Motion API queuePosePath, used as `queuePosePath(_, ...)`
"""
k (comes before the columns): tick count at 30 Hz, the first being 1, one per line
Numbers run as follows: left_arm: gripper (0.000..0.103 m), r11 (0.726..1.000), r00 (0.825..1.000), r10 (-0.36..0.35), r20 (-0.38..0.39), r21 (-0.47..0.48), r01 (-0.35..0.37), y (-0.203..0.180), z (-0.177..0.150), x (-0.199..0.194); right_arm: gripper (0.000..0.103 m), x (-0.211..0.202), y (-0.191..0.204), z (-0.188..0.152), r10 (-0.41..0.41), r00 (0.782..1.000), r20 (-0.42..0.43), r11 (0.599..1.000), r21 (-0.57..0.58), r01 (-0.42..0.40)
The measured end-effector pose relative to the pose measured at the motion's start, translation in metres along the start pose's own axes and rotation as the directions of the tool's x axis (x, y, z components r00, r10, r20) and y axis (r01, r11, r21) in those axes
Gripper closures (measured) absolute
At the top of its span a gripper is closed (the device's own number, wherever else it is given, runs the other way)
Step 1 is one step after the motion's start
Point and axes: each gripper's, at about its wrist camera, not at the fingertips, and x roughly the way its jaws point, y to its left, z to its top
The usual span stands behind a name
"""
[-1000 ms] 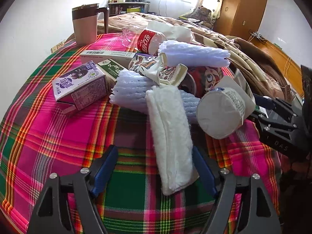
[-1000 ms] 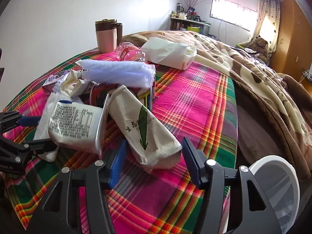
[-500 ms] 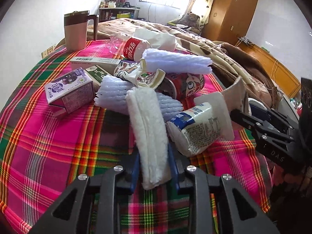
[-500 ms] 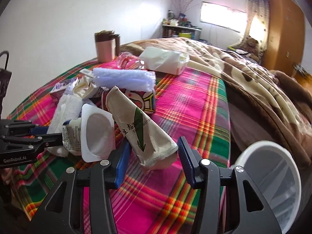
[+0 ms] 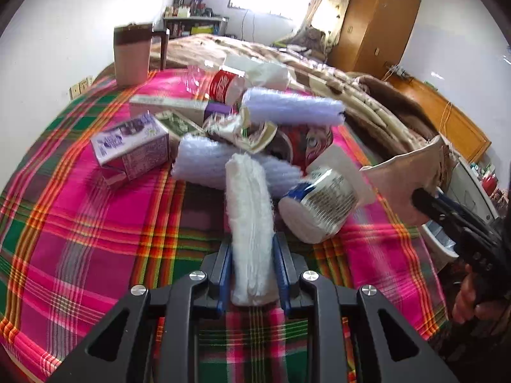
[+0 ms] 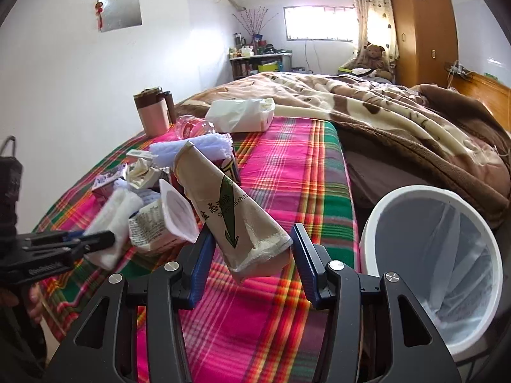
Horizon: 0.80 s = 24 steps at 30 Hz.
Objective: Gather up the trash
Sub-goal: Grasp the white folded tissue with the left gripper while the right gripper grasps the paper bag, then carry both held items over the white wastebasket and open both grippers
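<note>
Two grippers are in your hands, both angled down over the plaid cloth [image 5: 95,223]. Your left gripper [image 5: 252,274], at the bottom centre of the left wrist view, is squeezed narrow on the near end of a white foam sleeve [image 5: 249,217], which runs up the frame into the trash pile. Just right of it lies a tipped yogurt cup [image 5: 319,207], with a purple carton [image 5: 131,150] at centre left.

Your right gripper [image 6: 252,255], at the bottom centre of its own view, clamps the wide base of a brown paper cup [image 6: 230,210], lifted off the cloth and tilted up to the left. The white bin [image 6: 399,194] sits at lower right, holding only a clear liner [image 6: 453,255] as far as you can see.
</note>
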Motion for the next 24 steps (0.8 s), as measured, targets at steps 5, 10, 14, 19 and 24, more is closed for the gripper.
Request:
queuePosePath(5,0.045,0.999,0.999,0.031,-0.033,-0.016,-0.032,0.003,0.002,0.014,0.053,0.000,0.001,-0.004,0.001,1.000,-0.011,1.000,0.008,-0.001)
queuePosePath(10,0.054,0.998,0.998,0.057,-0.018,0.000,-0.057,0.000,0.003,0.017,0.053,-0.004,-0.001,-0.005,-0.005,1.000,0.003,1.000,0.023,0.005)
queuePosePath(14,0.075,0.998,0.998,0.059,-0.012,0.019,-0.059,-0.003,0.000,0.011,0.053,-0.009,-0.001,-0.005,-0.012,1.000,0.017,1.000,0.027,0.012)
queuePosePath(19,0.075,0.999,0.998,0.042,0.043,0.015,-0.043,-0.007,0.005,-0.010,0.053,-0.018,-0.005,-0.005,-0.023,0.999,0.044,0.999,0.045,0.021)
queuePosePath(24,0.075,0.999,0.994,0.000,0.106,0.052,-0.005,-0.025,0.014,-0.035,0.053,-0.030,-0.013,0.000,-0.050,0.995,0.084,0.997,0.068,0.044)
